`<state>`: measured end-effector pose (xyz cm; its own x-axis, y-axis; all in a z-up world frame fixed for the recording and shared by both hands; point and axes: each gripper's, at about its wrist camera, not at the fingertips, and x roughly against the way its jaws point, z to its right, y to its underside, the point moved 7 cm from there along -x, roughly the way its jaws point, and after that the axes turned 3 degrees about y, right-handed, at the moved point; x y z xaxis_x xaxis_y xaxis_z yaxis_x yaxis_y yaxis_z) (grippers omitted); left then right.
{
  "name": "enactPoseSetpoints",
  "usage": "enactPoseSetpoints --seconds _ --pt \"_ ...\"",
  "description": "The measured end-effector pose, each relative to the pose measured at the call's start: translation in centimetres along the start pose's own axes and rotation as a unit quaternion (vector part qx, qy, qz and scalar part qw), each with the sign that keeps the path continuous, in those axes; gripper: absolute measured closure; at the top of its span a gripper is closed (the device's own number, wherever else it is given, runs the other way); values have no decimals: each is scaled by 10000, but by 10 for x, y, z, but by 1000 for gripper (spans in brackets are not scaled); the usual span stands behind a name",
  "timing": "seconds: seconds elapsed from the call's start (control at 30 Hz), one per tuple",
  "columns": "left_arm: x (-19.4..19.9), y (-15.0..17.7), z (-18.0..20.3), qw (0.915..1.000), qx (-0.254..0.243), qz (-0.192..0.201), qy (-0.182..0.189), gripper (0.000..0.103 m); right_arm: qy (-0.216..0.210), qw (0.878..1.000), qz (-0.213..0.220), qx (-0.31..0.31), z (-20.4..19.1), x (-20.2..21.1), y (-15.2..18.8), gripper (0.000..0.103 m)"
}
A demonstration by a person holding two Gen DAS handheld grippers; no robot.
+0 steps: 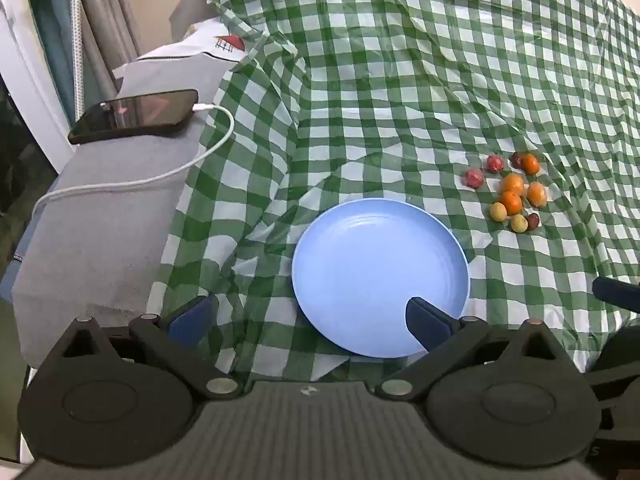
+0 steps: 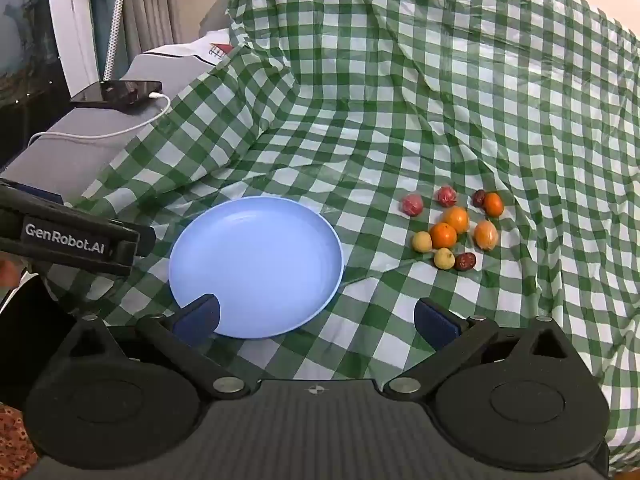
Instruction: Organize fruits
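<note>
Nothing picked yet: both grippers hang wide apart and empty above the checked cloth (image 2: 400,100).

Seemingly the blue plate (image 1: 380,276) waits bare as the target; the fruits (image 2: 454,226) huddle on the cloth just to its right, apart from its rim; the right gripper (image 2: 316,318) has free room toward them; the left gripper (image 1: 310,316) hovers by the plate's near edge; phone (image 1: 134,116) sits well away.

The left gripper (image 1: 310,318) has its jaws spread wide, nothing between the blue pads (image 1: 426,322). The right gripper (image 2: 316,318) is likewise spread wide and grips nothing. In the right wrist view, the left gripper's black body sits off to the right gripper's left side, roughly level with it.
</note>
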<state>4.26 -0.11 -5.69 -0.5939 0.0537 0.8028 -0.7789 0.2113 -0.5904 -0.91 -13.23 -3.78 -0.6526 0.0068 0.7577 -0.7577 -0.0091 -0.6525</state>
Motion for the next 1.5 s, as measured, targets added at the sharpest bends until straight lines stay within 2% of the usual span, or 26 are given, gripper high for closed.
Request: enactPoseSetpoints --seconds 0.13,1.5 --pt "8 2 1 9999 104 93 25 0 -132 9999 -11 -86 -1 4 5 0" --pt "2 2 -3 9997 234 -78 34 0 -94 9995 -116 -269 -2 2 5 0"
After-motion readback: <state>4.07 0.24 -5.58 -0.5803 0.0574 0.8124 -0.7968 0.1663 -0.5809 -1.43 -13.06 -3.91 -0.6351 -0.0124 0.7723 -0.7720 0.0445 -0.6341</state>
